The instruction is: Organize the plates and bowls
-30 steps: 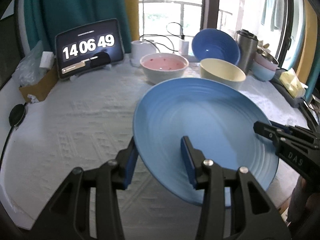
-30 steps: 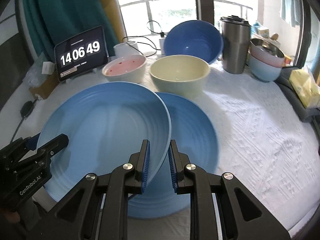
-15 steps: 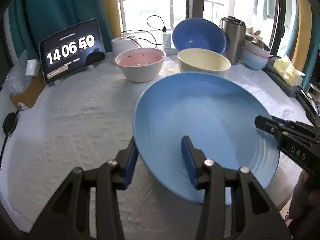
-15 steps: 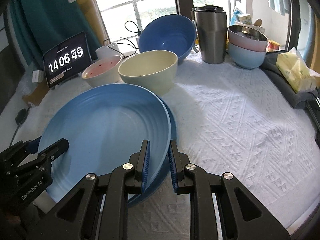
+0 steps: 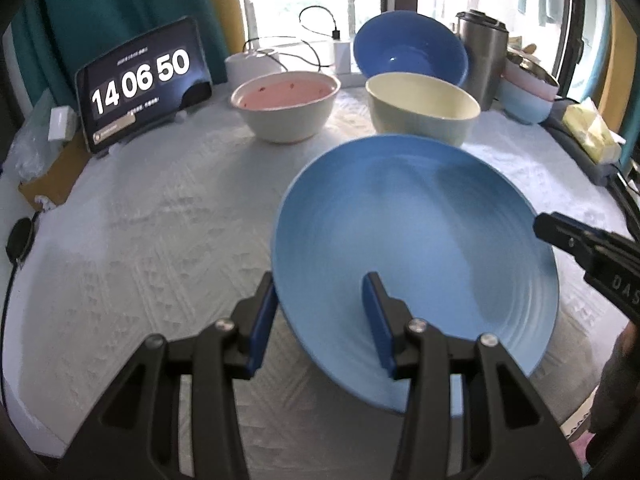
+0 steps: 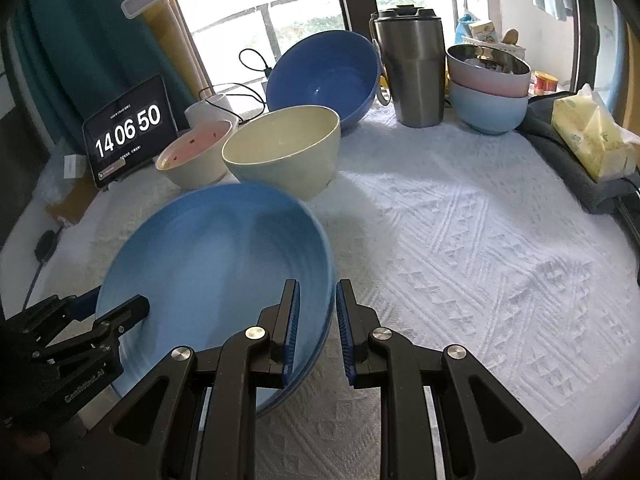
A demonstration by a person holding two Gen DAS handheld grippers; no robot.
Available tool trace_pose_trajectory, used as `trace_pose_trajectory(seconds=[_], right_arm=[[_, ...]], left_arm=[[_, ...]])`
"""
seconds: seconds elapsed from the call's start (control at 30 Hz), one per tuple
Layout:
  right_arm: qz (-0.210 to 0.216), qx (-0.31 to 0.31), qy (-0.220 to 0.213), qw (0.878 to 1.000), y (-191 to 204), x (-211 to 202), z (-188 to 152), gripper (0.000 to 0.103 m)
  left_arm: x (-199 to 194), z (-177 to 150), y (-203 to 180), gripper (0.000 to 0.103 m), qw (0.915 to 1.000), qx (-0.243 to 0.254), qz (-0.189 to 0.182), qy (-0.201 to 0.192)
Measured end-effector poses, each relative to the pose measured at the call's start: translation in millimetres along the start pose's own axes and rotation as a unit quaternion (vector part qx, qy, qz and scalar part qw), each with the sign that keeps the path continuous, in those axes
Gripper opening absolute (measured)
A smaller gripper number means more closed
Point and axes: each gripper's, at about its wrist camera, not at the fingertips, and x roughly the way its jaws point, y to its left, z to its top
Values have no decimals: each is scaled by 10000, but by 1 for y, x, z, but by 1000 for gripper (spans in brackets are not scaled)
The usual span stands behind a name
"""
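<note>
Blue plate [image 5: 416, 248], wide and shallow with faint rings, held tilted above a white textured tablecloth [image 5: 152, 232], its far rim close to the cream bowl [image 5: 424, 108]. Left gripper [image 5: 320, 316] straddles the plate's near left rim: one blue pad sits under the outside edge and the other rests on the inner face, so the rim lies between the jaws, though whether both pads press firmly cannot be told. Right gripper [image 6: 316, 328] is clenched on the opposite rim, its jaws narrowly set with the plate's edge between the ribbed pads; in the left wrist view it appears as a black finger reaching over the plate's right edge. A sliver of a second blue rim shows just beneath the plate in the right wrist view.

Behind the plate stand the cream bowl and a white bowl with a pink inside [image 5: 286, 104], side by side. Farther back a dark blue bowl [image 6: 324, 76] leans tilted, beside a steel tumbler [image 6: 412, 68] and a stack of small bowls [image 6: 488, 88]. A tablet clock [image 5: 140, 80] stands at the back left. A yellow tissue pack [image 6: 592, 140] lies at the right edge.
</note>
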Motion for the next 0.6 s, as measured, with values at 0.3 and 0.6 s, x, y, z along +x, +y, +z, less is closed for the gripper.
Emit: trace_pose_trajectory(seconds=[0.3, 0.6], right_arm=[[-87, 85, 51, 9999, -1, 3, -1, 21], [-134, 234, 93, 9996, -9, 4, 0, 27]], left_arm=[[-4, -1, 9, 49, 9999, -130, 3, -84], [-2, 6, 28, 50, 9982, -561, 153, -157]])
